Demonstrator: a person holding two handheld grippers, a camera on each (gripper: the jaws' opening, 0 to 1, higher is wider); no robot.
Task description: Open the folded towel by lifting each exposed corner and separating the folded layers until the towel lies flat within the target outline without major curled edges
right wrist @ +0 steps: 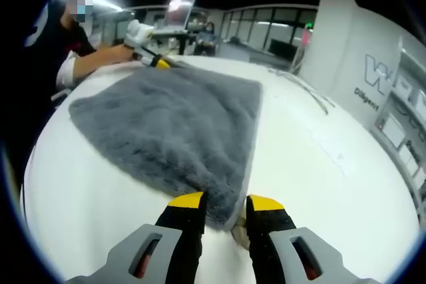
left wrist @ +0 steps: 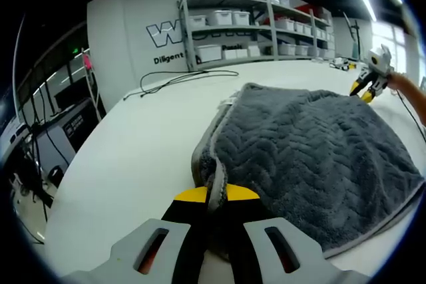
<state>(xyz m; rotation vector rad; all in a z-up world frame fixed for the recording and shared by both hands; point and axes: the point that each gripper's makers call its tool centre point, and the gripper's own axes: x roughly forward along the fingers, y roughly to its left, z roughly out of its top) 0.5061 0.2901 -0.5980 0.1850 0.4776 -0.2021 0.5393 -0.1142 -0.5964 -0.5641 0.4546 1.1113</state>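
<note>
A grey plush towel (left wrist: 313, 157) lies spread on the white table (left wrist: 146, 138). My left gripper (left wrist: 216, 194) is shut on its near corner, and the pinched edge stands up between the yellow tips. In the right gripper view the same towel (right wrist: 180, 124) stretches away from my right gripper (right wrist: 227, 201), which is open with a towel corner lying between its jaws. A hand holds the right gripper (left wrist: 365, 88) at the towel's far right corner. The left gripper (right wrist: 152, 59) sits at the opposite far corner.
Black cables (left wrist: 180, 79) trail across the far part of the table. Shelves with white bins (left wrist: 233, 28) stand behind it. A person in dark clothes (right wrist: 63, 38) is at the table's far side, near a laptop (right wrist: 176, 8).
</note>
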